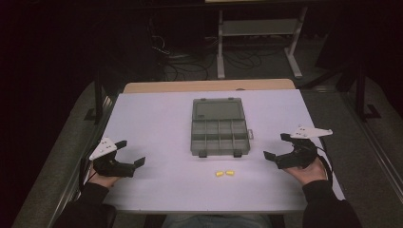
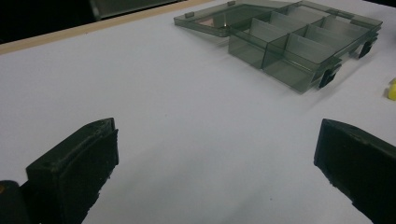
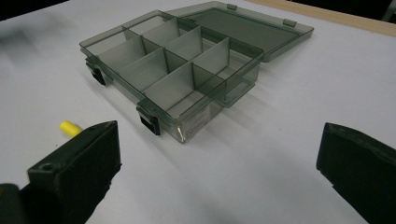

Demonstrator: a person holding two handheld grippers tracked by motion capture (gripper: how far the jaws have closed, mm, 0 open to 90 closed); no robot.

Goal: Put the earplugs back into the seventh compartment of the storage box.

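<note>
White tabletop [image 1: 157, 118] is seen under both grippers, with dark floor and cables behind it in the high view. Left gripper [image 1: 127, 153] is held at lower left, jaws apart and empty; right gripper [image 1: 277, 146] at lower right, jaws likewise wide and empty. Between them, at centre, the box [image 1: 220, 135] lies open, lid flat behind. Two yellow pieces [image 1: 224, 173] are seen just below it in the high view; the right gripper view gives one, upper of its left jaw. Eight compartments are shown clearly in that view.
</note>
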